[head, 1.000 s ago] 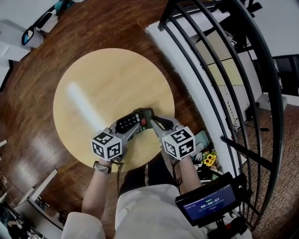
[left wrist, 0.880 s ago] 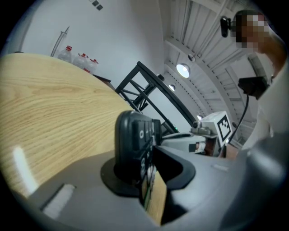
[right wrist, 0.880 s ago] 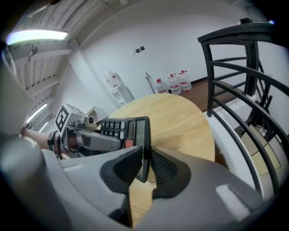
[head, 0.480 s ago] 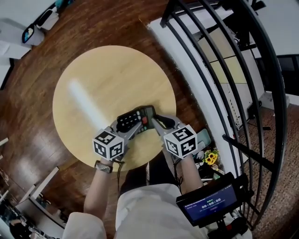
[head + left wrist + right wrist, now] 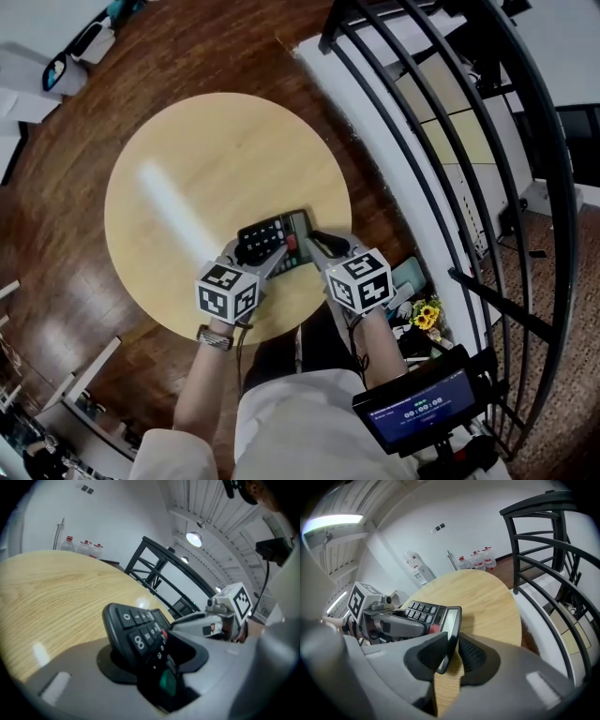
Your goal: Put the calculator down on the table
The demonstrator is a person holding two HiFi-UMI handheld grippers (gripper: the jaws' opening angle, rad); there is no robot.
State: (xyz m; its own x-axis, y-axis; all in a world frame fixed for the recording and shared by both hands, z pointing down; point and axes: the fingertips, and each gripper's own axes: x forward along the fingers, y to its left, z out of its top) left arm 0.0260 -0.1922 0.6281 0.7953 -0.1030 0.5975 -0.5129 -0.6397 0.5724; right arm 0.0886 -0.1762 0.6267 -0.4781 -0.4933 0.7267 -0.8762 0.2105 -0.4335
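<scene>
Releasing calculator (image 5: 272, 236) at near edge of table (image 5: 187, 150). In left gripper (image 5: 255, 255): jaws just opened, loose around keypad end. In right gripper (image 5: 314, 242): clamped on display end. Next: open right jaws, withdraw gently.

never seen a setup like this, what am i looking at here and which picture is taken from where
There is no robot here. A person holds a grey two-jaw gripper in each hand, and the cube with square markers on each is part of that gripper. The head view looks down from a camera on the person's head. The two gripper views come from cameras riding on the grippers and look along the jaws. A black calculator with a grey display sits low over the round light wooden table. The right gripper clamps its display end. The left gripper has just been opening its jaws, with the keypad end between them.
</scene>
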